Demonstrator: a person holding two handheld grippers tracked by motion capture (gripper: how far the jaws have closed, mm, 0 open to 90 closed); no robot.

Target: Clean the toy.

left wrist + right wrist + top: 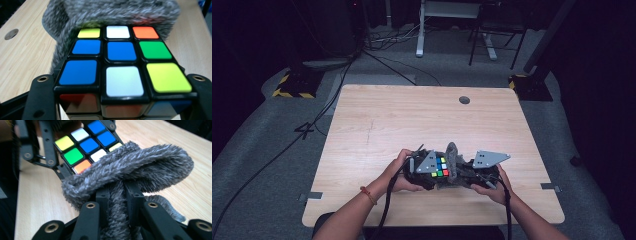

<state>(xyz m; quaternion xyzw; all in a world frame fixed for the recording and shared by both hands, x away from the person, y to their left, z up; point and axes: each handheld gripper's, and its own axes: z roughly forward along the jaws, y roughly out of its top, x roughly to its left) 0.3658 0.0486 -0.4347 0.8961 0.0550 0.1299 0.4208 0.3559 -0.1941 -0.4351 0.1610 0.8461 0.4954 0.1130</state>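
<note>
Low over the wooden counter (377, 125), our left tool (120, 100) clamps the cube (122, 62) steady while our right tool (117, 202) pinches the grey fuzzy cloth (140, 167) to wipe it.

In the high view the wooden table (412, 115) is lit evenly from above, while the floor and the room around it are left dim, and the far corners are lost in near black. Only soft, short shadows are cast under the hands. That view is slightly soft and grainy. In the left gripper view the puzzle cube (120, 65) is rendered bright and saturated, with glare seen on its near front stickers; the grey fuzzy cloth (112, 11) behind it is blurred. In the right gripper view the cloth is sharp, the far table soft
</note>
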